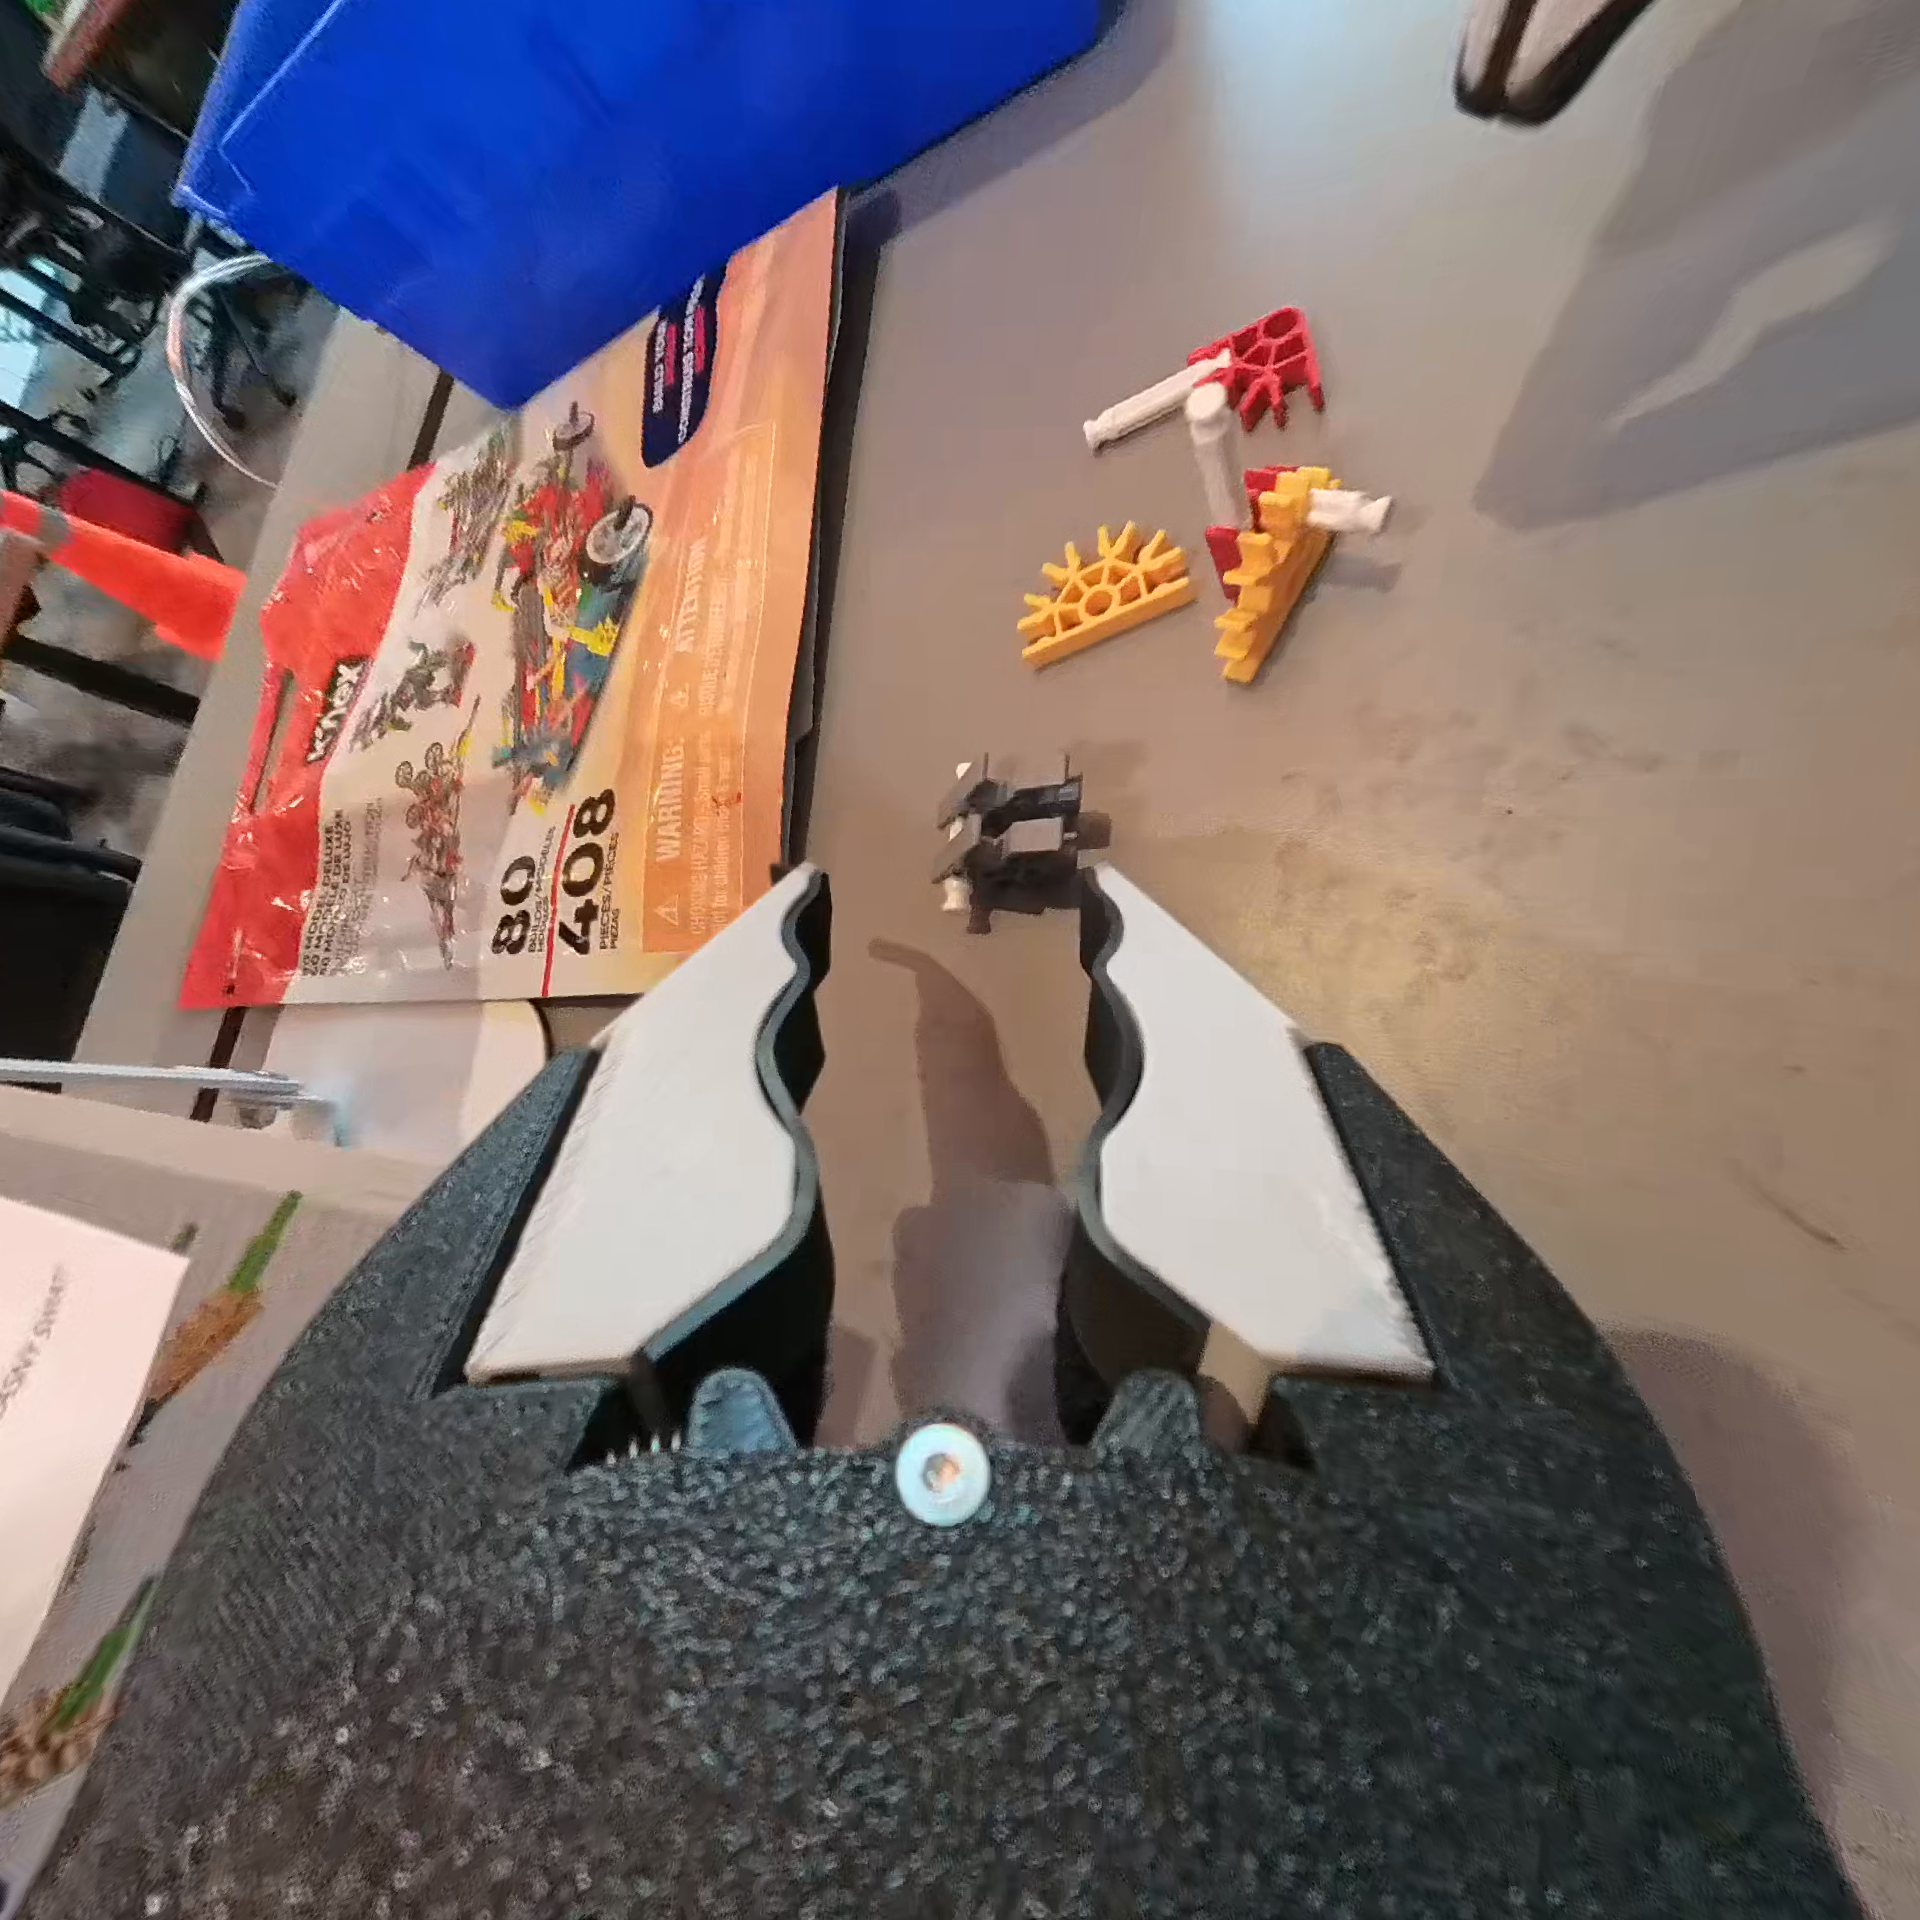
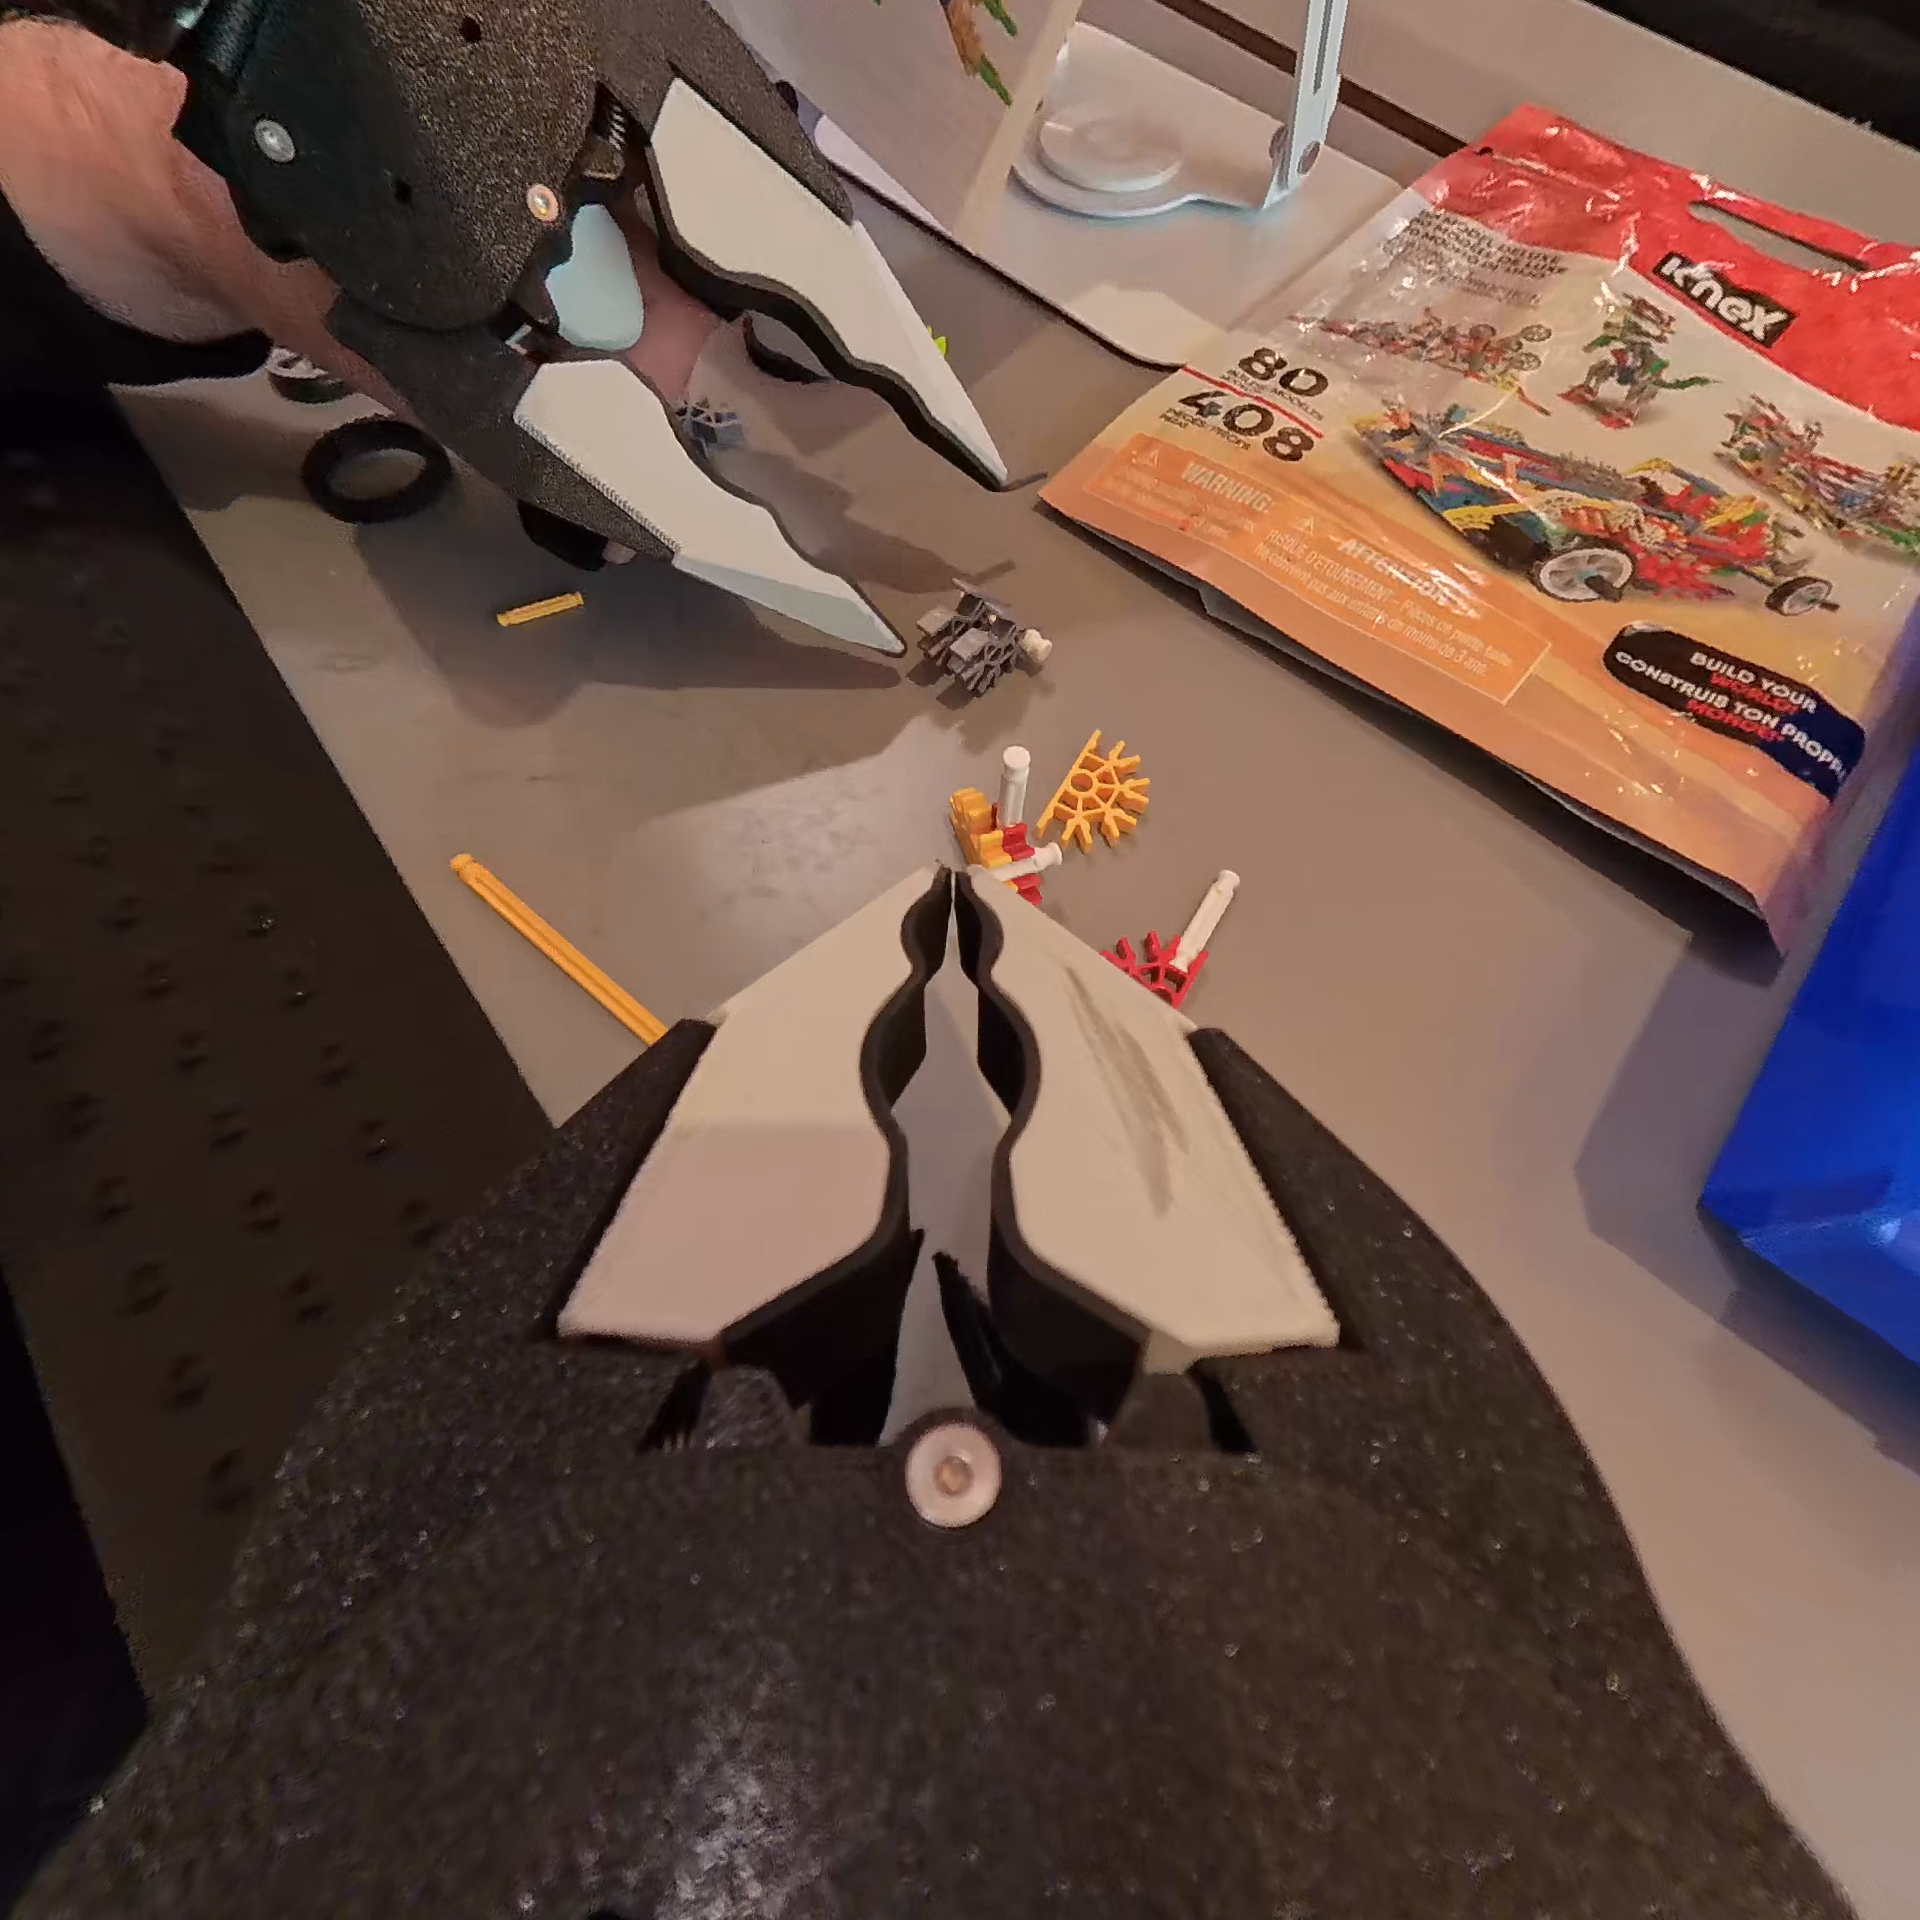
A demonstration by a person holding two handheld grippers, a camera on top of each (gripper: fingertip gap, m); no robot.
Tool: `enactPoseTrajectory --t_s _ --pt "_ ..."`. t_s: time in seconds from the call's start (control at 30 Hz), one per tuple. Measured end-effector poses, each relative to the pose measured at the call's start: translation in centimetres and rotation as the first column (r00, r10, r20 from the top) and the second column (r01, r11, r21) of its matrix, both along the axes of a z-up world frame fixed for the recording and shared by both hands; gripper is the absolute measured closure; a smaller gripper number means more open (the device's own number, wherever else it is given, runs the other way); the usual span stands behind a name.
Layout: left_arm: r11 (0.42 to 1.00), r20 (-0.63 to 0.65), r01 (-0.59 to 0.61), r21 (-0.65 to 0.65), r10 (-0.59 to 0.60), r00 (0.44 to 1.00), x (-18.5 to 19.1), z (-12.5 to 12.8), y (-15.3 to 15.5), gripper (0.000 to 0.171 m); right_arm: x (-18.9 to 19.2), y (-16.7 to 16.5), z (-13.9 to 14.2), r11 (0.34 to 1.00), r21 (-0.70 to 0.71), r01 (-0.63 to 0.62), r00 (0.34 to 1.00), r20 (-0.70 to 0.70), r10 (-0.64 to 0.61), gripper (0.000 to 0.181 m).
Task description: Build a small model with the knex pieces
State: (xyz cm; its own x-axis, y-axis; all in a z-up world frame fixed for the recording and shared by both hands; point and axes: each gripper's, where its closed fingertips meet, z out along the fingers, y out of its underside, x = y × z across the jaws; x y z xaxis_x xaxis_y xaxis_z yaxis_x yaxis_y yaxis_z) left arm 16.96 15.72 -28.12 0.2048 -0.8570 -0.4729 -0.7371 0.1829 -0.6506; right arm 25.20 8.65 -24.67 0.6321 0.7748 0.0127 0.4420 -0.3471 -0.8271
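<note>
Grey and scuffed, the flat tabletop carries a scatter of small plastic building pieces. Over it the left gripper hangs with its grey-and-black jaws spread wide, one fingertip just beside a small dark grey cluster of snapped-together connectors. The right gripper has its jaws pressed together, nothing between them, tips right next to a little red-and-yellow assembly with white rods. A flat yellow fan-shaped connector lies close by, and a thin yellow rod lies off to its left. A glossy red-and-orange printed toy bag rests near a blue plastic bag.
</note>
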Motion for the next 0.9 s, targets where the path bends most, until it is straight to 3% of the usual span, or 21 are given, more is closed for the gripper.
enactPoseTrajectory --t_s 0.13,0.23,0.47,0.6,0.67,0.8,0.9 --pt "0.999 -0.004 -0.005 -0.036 0.005 1.000 0.4 -0.6 0.2 0.128 -0.2 0.2 -0.5 1.000 -0.011 0.001 1.000 -0.010 -0.001 0.181" --pt "0.998 -0.022 0.021 -0.053 -0.022 1.000 1.0 -1.5 -0.2 0.141 -0.3 0.4 -0.7 1.000 -0.016 0.002 1.000 -0.022 -0.002 0.180" --pt "0.998 -0.008 0.049 0.034 -0.049 0.999 2.0 -1.2 -0.5 0.146 0.0 0.9 -0.5 1.000 -0.009 0.017 0.998 -0.055 -0.017 0.179" --pt "0.993 0.113 0.055 0.107 -0.067 0.991 2.6 1.6 -0.5 0.147 0.2 1.4 0.4 0.999 0.033 0.035 0.997 -0.075 -0.033 0.176" --pt "0.981 0.227 0.146 0.124 -0.171 0.959 3.4 3.7 -2.1 0.147 0.0 1.7 1.2 0.998 0.047 0.043 0.993 -0.115 -0.037 0.170" --pt "0.958 0.387 0.219 0.187 -0.276 0.879 4.3 7.3 -4.3 0.147 -1.0 1.7 3.4 1.000 0.011 0.008 0.955 -0.298 -0.004 0.160" --pt "0.949 0.437 0.224 0.223 -0.303 0.847 4.5 8.6 -4.7 0.147 -1.6 1.5 4.7 0.999 -0.023 -0.031 0.911 -0.412 0.019 0.159"
